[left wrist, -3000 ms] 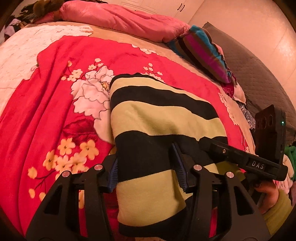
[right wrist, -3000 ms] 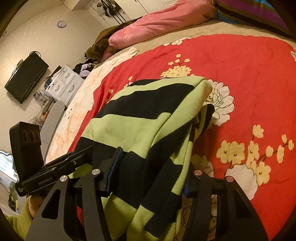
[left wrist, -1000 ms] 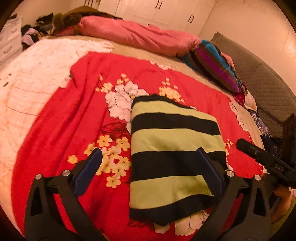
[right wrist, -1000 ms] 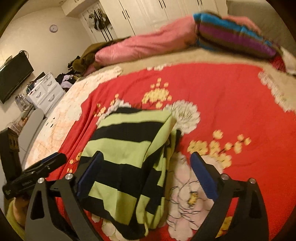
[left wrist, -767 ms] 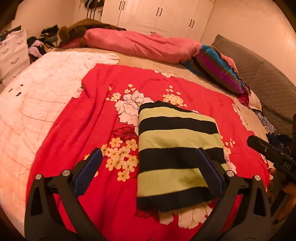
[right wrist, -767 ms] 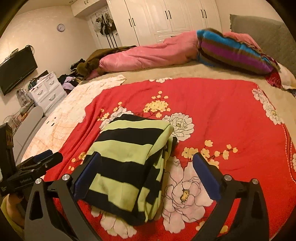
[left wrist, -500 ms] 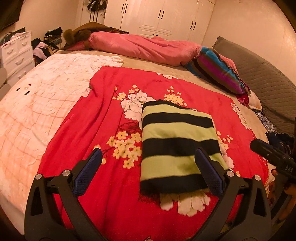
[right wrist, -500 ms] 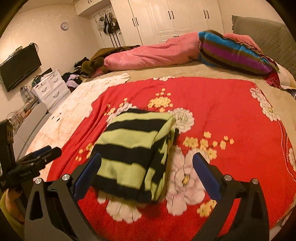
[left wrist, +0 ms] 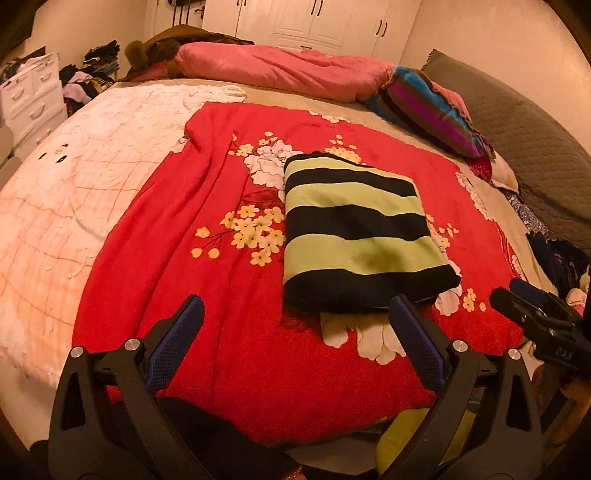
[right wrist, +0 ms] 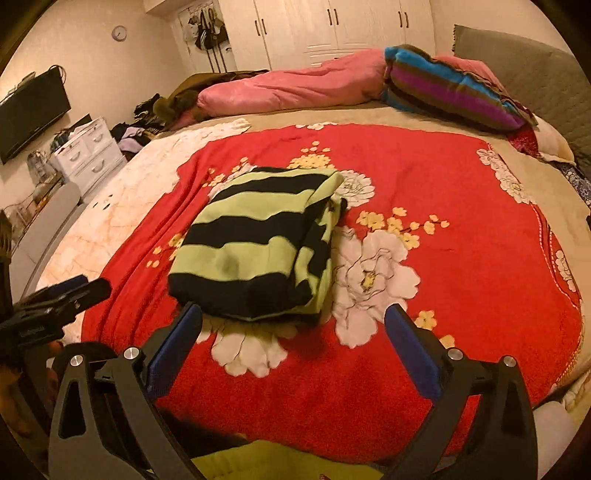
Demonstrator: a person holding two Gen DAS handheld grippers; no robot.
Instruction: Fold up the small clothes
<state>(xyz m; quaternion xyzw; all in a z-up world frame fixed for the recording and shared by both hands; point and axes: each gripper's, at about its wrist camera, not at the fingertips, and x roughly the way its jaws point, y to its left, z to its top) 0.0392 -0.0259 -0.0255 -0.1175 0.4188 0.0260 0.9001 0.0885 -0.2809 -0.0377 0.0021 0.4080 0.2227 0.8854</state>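
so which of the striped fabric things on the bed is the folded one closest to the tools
The green-and-black striped garment, lying folded on the red floral blanket just ahead of both open tools. The other striped item, the blue-purple-brown blanket, is bunched far back by the headboard.

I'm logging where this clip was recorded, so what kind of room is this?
A home bedroom, most likely: a wide bed under a red floral blanket, a pink duvet rolled at its far side, and white wardrobe doors along the wall.

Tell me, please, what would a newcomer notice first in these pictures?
First, the folded striped garment, black and light green, lying flat in the middle of the red floral blanket on the bed. Next, the pink quilt and the multicoloured striped pillow at the far edge. Both grippers are open and hold nothing.
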